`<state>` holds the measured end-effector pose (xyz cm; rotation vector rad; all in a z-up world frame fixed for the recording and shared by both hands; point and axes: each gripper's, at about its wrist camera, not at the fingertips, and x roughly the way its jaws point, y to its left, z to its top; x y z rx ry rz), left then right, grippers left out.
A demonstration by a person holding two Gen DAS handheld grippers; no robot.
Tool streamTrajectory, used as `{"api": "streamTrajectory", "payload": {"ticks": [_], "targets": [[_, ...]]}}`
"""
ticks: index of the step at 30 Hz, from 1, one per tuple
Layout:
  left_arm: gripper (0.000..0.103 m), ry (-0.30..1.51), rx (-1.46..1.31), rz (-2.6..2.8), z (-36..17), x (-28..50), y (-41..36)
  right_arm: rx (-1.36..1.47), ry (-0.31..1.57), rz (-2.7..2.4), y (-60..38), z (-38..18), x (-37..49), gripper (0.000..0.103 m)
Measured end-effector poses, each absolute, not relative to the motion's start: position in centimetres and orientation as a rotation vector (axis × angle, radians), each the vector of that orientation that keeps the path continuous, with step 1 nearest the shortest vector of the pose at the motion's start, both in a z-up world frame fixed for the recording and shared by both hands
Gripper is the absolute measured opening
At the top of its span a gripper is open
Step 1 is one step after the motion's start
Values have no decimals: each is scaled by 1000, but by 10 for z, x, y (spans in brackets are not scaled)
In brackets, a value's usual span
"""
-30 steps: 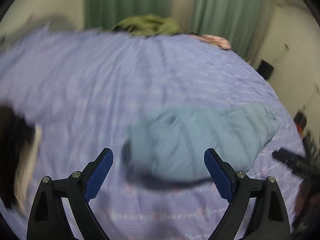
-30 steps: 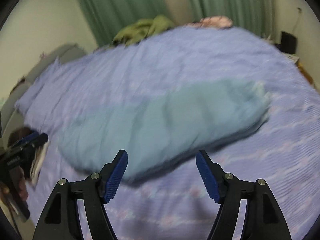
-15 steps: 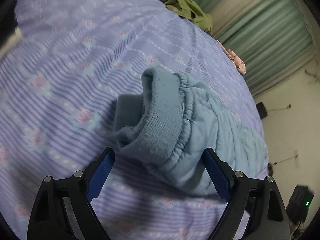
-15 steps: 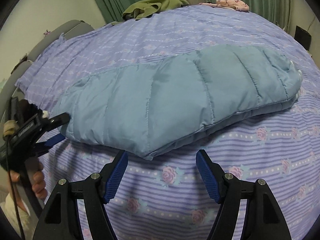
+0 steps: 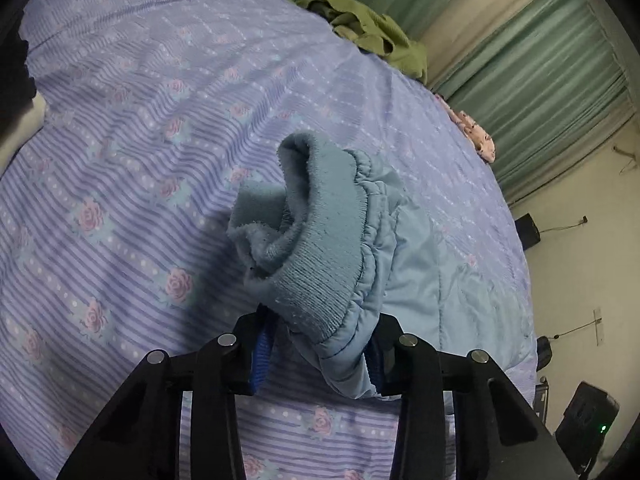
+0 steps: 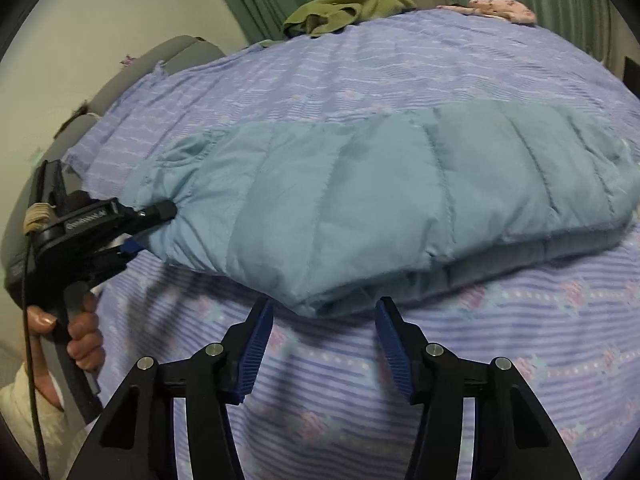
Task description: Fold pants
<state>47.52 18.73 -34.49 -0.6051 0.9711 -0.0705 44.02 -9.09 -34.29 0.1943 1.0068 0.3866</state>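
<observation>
Between the jaws of the left gripper (image 5: pixel 318 354) sits the waistband end of the pants (image 5: pixel 320 248); the jaws are clamped on the lower edge of that waistband. The pants are pale blue, quilted and padded, with stitched channels running across the legs. The waistband is a ribbed, elasticated cuff with a fleecy lining, rolled outward so the lining faces the left wrist camera. Beyond the left jaws, the garment extends away to the right across the bed (image 5: pixel 140 140).

Ahead of the right gripper (image 6: pixel 324 350), the pants (image 6: pixel 380 192) lie flat on the bed (image 6: pixel 500 340), doubled over so that one padded layer rests on the other, with a rounded fold at the far right end. The right jaws stand apart, with nothing between them, just short of the near edge of the garment; whether they touch it cannot be told. To the left of these jaws, the left gripper (image 6: pixel 154 220) is seen gripping the waistband end, held in the person's hand (image 6: pixel 80 336).

Far beyond both pairs of jaws, an olive green garment (image 6: pixel 348 8) and a pink patterned cloth (image 6: pixel 500 8) lie at the far edge of the bed, in front of green curtains (image 5: pixel 540 60).
</observation>
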Motion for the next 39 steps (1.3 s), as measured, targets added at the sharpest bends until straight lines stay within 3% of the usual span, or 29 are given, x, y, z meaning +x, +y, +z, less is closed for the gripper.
{"api": "streamTrajectory", "payload": {"ticks": [6,7,9,11,17,19,22,24,27,29,33,39], "targets": [[36,988,-585,-75,-345,479,189,184,1061,459,-73,-358,461,54],[35,989,-577,-75,-345,479,190,200,1083,456,-73,-365,464,52],[33,990,-549,-74,-342,476,191,204,1080,461,-73,-366,465,29],[32,991,-527,-60,-337,474,192,212,1056,462,-72,-354,458,18],[33,1053,-508,37,-353,470,206,156,1078,459,-50,-350,439,12],[40,1082,-475,38,-360,472,205,145,1108,455,-46,-360,439,13],[72,1096,-360,131,-352,469,202,155,1112,431,-57,-357,436,33],[72,1062,-277,159,-333,459,198,142,1081,379,-69,-346,431,56],[73,1011,-133,157,-302,438,179,128,996,271,-101,-317,420,67],[78,962,-48,101,-278,426,157,141,934,215,-126,-296,414,69],[79,876,14,-27,-247,420,108,204,802,91,-182,-265,411,83],[78,769,103,-181,-238,441,30,370,736,-98,-268,-270,434,86]]}}
